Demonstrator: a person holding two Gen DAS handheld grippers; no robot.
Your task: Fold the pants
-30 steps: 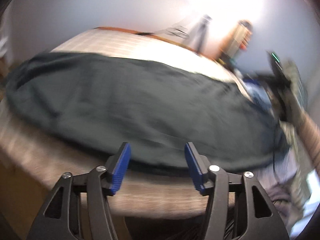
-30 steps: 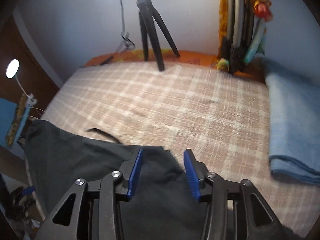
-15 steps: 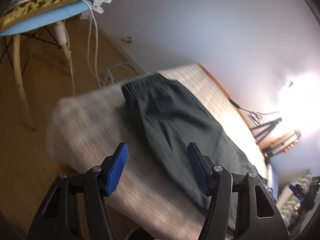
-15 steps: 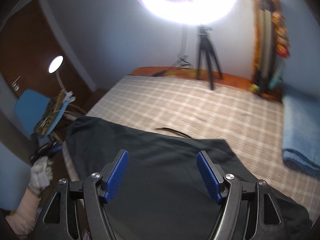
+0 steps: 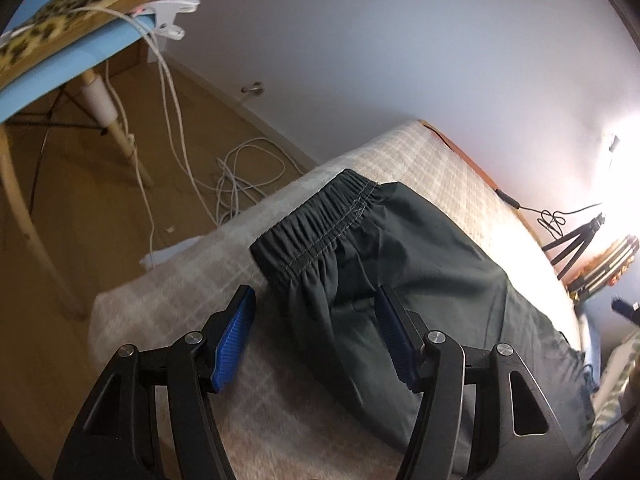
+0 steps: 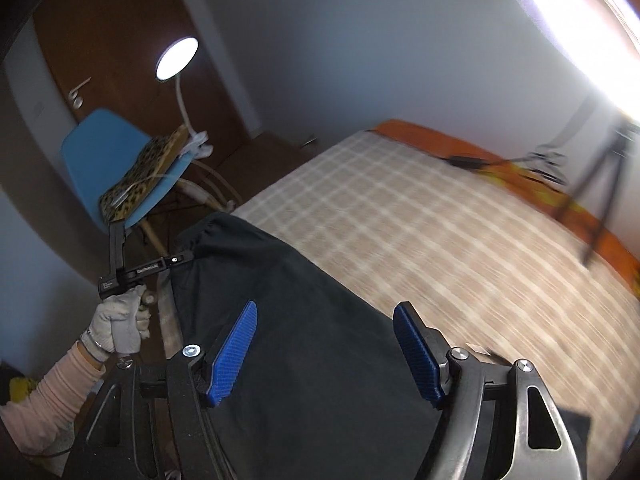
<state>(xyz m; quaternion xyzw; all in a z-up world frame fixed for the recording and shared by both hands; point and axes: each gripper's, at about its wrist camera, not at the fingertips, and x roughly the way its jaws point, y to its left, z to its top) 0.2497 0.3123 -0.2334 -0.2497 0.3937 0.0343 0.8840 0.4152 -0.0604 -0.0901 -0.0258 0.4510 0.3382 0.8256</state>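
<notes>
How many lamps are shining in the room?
2. A small round desk lamp glows on its bendy white neck, clipped to the blue chair near the door. A big bright light shines above the tripod beyond the bed. Others may be hidden.

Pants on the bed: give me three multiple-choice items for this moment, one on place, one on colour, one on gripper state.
1. Where does the pants' waistband lie?
A. near the bed's end by the chair
B. against the tripod
C. on the floor

2. What colour are the gripper pads?
A. red
B. blue
C. white

3. How does the left gripper stand?
A. shut on the waistband
B. shut on a cable
C. open, gripping nothing

Answers: 1 A, the gathered elastic sits at the bed corner above the floor cables, on the chair's side. 2 B, both wrist views show ribbed blue pads. 3 C, the pads stand apart with the cloth lying flat beyond them.
</notes>
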